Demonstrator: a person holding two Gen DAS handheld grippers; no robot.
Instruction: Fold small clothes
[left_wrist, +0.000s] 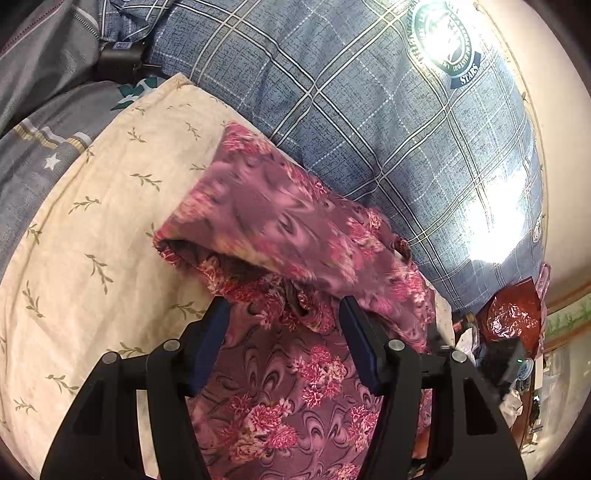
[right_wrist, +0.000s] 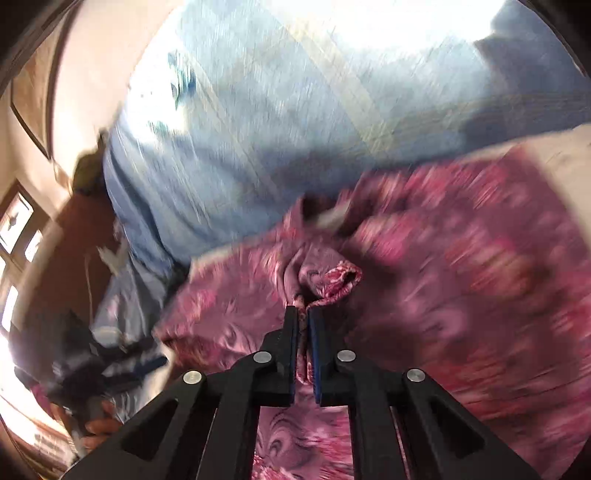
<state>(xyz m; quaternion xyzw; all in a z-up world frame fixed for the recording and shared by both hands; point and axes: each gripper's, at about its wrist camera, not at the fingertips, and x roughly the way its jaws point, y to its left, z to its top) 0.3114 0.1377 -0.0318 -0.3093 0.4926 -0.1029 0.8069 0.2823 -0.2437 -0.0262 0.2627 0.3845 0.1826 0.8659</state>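
While one floral garment (left_wrist: 280, 229) lies rumpled, two grippers: right gripper (right_wrist: 303, 314) pinching it

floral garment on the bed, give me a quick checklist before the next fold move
1. Right gripper clamped on a pinch of the floral garment: ok.
2. Left gripper open with cloth between its fingers, pads not pressing: ok.
3. Garment resting on the cream leaf-print pillow, beside the blue plaid quilt: ok.
4. Garment lying flat: not ok, it is bunched and partly folded over.
5. How many layers the right gripper pinches: cannot tell.
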